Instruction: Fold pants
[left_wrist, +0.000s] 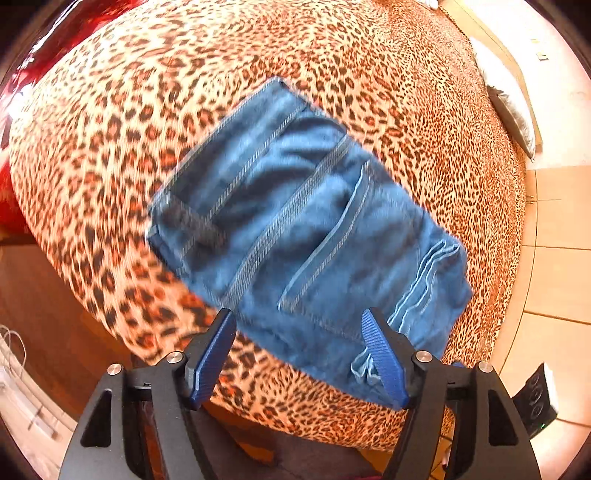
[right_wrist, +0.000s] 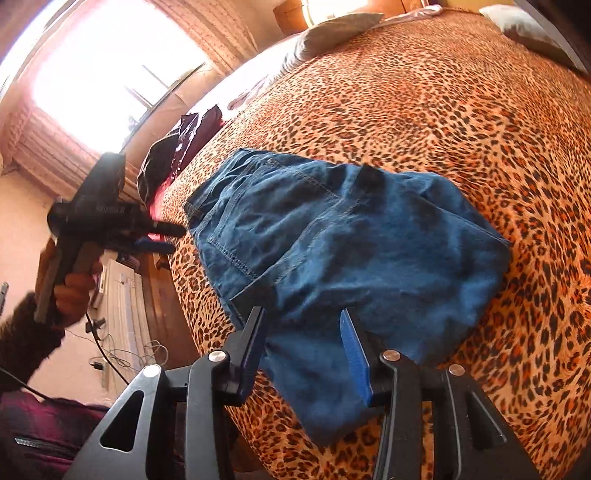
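The blue jeans (left_wrist: 306, 221) lie folded into a compact bundle on the leopard-print bedspread (left_wrist: 110, 129), close to the bed's near edge. In the right wrist view the jeans (right_wrist: 351, 243) show a back pocket and the waistband on their left side. My left gripper (left_wrist: 298, 317) hangs open above the bundle's near edge, nothing pressed between its blue pads. My right gripper (right_wrist: 302, 312) also stands open over the near edge, clear of the denim. The right wrist view shows a hand holding the left gripper (right_wrist: 176, 239) just off the bed's left side.
Pillows (right_wrist: 332, 33) lie at the head of the bed, another pillow (left_wrist: 513, 114) at its far side. Dark red clothes (right_wrist: 184, 147) sit by the bed's left edge near a bright window (right_wrist: 103, 85). Tiled floor (left_wrist: 554, 258), a black device (left_wrist: 535, 402) and cables (right_wrist: 110, 350) surround the bed.
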